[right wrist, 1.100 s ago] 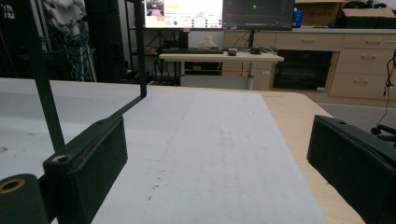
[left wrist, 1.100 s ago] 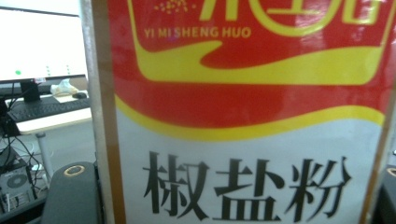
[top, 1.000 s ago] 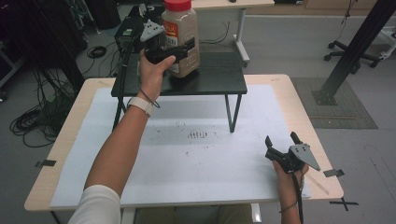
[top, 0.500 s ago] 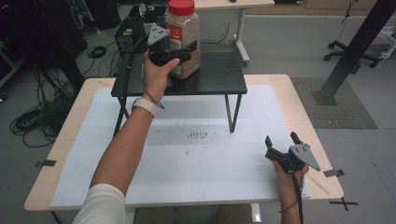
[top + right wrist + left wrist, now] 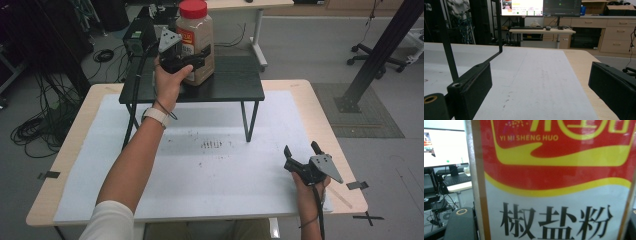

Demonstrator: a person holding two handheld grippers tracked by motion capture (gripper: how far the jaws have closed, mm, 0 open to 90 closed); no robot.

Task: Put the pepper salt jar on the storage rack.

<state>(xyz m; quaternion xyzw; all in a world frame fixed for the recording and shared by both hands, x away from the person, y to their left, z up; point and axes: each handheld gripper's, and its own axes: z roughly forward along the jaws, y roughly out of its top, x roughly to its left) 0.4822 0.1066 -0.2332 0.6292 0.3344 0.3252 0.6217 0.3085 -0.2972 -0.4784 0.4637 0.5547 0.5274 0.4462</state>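
A clear jar (image 5: 196, 45) of brownish powder with a red lid stands upright on the black raised shelf (image 5: 235, 85) at the back of the table. Its red, yellow and white label (image 5: 556, 182) is close up in the left gripper view. My left gripper (image 5: 200, 51) reaches around the jar from the left. Its jaws have just been opening and now sit loosely on either side, with the jar between them. My right gripper (image 5: 301, 149) rests low at the table's right front, open, with nothing between its jaws (image 5: 539, 95).
The shelf stands on thin black legs (image 5: 447, 50) over a white mat (image 5: 225, 175) on the wooden table. Small dark specks (image 5: 212, 145) lie mid-mat. Cables and equipment crowd the floor at the back left; desks with monitors stand beyond.
The left hand and jar have shifted only slightly on the shelf. The right gripper has not moved.
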